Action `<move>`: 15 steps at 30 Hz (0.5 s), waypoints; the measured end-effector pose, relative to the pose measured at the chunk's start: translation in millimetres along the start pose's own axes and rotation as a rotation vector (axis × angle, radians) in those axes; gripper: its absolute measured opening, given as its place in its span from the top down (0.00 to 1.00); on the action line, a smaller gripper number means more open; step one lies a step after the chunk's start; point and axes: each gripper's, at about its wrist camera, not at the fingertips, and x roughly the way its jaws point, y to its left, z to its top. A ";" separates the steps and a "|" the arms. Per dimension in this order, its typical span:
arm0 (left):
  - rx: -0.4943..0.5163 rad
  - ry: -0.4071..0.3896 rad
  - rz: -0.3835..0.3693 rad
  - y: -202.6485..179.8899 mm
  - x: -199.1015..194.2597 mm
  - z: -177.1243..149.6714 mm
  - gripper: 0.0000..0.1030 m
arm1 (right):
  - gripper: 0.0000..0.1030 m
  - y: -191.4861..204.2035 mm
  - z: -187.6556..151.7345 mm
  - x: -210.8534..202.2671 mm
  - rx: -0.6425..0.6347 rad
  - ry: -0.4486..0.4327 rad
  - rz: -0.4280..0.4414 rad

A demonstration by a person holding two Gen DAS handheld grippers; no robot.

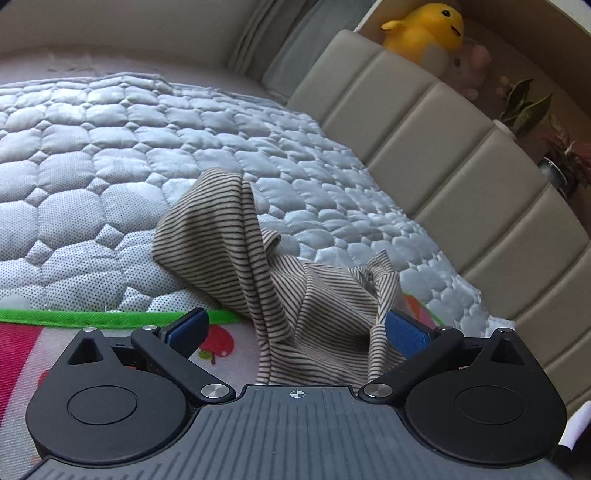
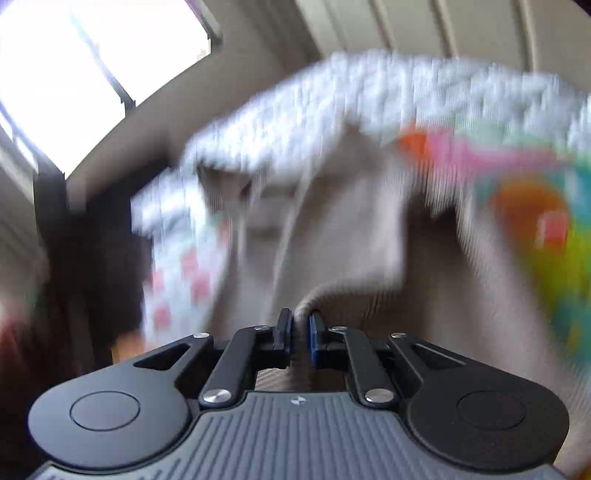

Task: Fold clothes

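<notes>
A beige garment with thin dark stripes [image 1: 266, 266] lies crumpled on the bed, half on the quilt and half on a colourful mat. My left gripper [image 1: 295, 328] is open just above its near edge, and the cloth runs between the blue pads [image 1: 404, 332] without being pinched. In the right wrist view, which is heavily blurred, my right gripper [image 2: 300, 328] is shut on a fold of the same beige garment [image 2: 332, 251], which stretches away from the fingers.
A grey-blue quilted cover [image 1: 147, 147] spreads over the bed. A colourful printed mat [image 1: 37, 339] with a green border lies near me. A padded beige headboard [image 1: 443, 155] runs along the right. A yellow plush toy [image 1: 424, 29] and potted plants [image 1: 524, 107] sit behind it.
</notes>
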 end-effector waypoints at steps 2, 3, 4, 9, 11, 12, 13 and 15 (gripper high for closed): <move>0.008 0.000 0.005 1.6 3.8 0.3 0.00 | 0.92 -14.1 44.9 -17.3 -0.006 -0.131 -0.041; 0.008 0.006 0.008 3.3 7.0 0.5 0.00 | 0.92 -26.5 64.3 -25.6 0.013 -0.190 -0.074; 0.007 0.016 0.008 5.0 10.4 0.1 0.00 | 0.92 -39.1 83.2 -33.5 0.034 -0.247 -0.106; 0.018 0.056 0.021 12.1 28.6 -1.2 0.00 | 0.91 -101.4 136.4 -39.3 0.122 -0.390 -0.329; 0.016 0.076 0.018 14.7 34.1 -2.1 0.00 | 0.87 -123.5 141.0 -27.3 0.152 -0.377 -0.417; 0.018 0.083 0.020 15.5 36.0 -2.7 0.00 | 0.86 -132.8 141.4 -21.3 0.165 -0.370 -0.455; 0.023 0.089 0.022 16.0 37.4 -3.4 0.00 | 0.83 -137.6 139.0 -18.8 0.172 -0.371 -0.478; 0.031 0.099 0.026 16.3 39.4 -4.5 0.00 | 0.67 -144.0 127.8 -16.8 0.175 -0.363 -0.476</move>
